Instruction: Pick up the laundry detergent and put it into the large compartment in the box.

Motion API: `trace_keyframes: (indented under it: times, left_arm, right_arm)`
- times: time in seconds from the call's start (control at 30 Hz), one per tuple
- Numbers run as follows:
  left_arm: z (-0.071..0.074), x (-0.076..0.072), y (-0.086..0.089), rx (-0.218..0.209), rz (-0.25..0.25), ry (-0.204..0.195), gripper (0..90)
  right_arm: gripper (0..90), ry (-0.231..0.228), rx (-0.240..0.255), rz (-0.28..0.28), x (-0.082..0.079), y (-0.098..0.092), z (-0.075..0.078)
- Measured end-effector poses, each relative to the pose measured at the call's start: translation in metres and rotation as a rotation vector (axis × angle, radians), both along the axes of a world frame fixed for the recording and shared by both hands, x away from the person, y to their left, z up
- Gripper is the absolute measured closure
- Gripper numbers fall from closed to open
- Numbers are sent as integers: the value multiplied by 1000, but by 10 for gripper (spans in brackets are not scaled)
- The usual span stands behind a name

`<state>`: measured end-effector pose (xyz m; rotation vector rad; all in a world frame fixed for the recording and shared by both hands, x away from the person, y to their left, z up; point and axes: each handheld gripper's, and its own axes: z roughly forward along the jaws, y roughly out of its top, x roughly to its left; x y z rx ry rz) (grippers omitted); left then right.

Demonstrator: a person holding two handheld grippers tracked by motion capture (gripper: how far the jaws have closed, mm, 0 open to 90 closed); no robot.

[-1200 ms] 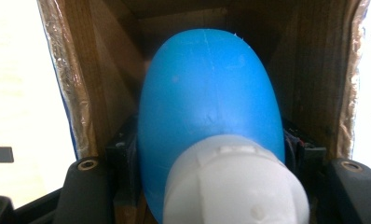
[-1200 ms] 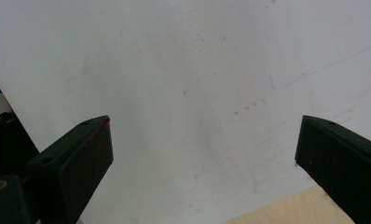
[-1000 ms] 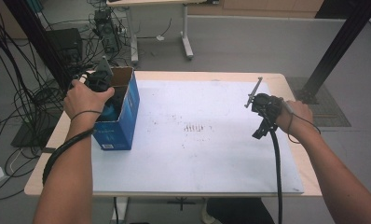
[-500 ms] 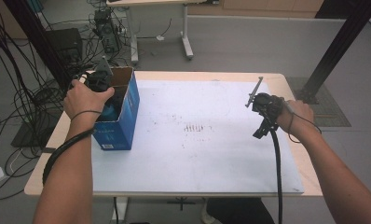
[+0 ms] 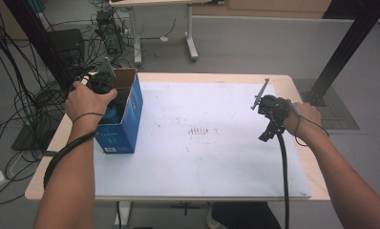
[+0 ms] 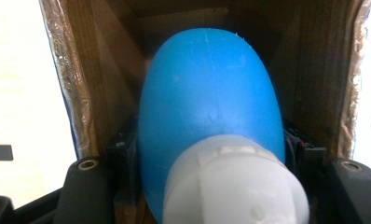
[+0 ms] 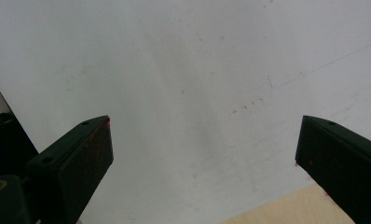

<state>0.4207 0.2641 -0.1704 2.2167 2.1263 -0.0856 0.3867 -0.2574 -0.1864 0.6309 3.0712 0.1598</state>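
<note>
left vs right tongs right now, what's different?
The left tongs are shut on a blue bottle with a white cap; the right tongs stand wide open with nothing between them. The left tongs reach down inside the blue cardboard box at the table's left edge; the right tongs hover over the bare white sheet near its right edge. Both have black jaws, and a hand holds each.

place: lab | signs — cable tangle (image 5: pixel 21 95), electronics (image 5: pixel 108 31) on grey floor

Left hand (image 5: pixel 85 100) reaches forward, its gripper (image 5: pixel 102 83) clamped; right gripper (image 7: pixel 204 154) rests with jaws wide apart.
</note>
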Motion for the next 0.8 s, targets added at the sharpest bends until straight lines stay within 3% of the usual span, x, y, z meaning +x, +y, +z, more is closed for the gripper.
trace_keyframes:
  times: [0.3, 0.5, 0.8]
  left_arm:
    - [0, 2, 0, -3, 9, 6, 366]
    - [3, 0, 1, -3, 15, -12, 327]
    - [6, 4, -2, -2, 12, 14, 295]
  right_arm:
    - [40, 1, 3, 0, 0, 0, -1]
    - [40, 3, 0, 0, 1, 1, -1]
    - [41, 6, 1, 2, 1, 1, -3]
